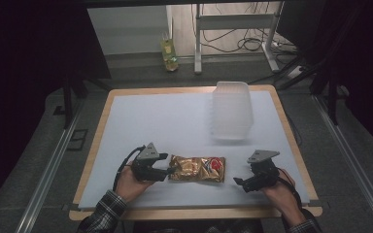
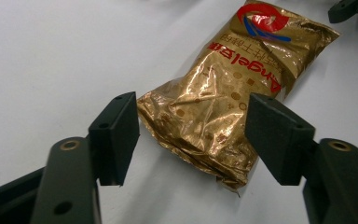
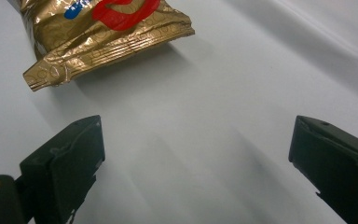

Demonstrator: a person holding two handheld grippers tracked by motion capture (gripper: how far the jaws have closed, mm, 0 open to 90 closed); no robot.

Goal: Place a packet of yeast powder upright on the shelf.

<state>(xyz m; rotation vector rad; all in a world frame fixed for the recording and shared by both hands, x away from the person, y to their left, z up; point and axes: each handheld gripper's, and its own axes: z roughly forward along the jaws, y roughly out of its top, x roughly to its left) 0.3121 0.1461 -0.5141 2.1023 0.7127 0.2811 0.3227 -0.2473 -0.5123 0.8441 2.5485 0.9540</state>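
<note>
Gold foil snack packet [image 1: 197, 169] is lying flat on the white table sheet [image 1: 150, 121], near the front edge, between both tools. I am judging it light, crinkly and slick, its contents likely crushable; the crimped end seams look like the safest purchase. Left gripper [image 2: 191, 135] is straddling the packet's near end, jaws part-spread, pads not yet pressing. Right gripper [image 3: 193, 154] is waiting just beside the far seam, jaws spread wide over bare sheet. Clear plastic tray stack [image 1: 231, 110] is sitting well apart, toward the back.
</note>
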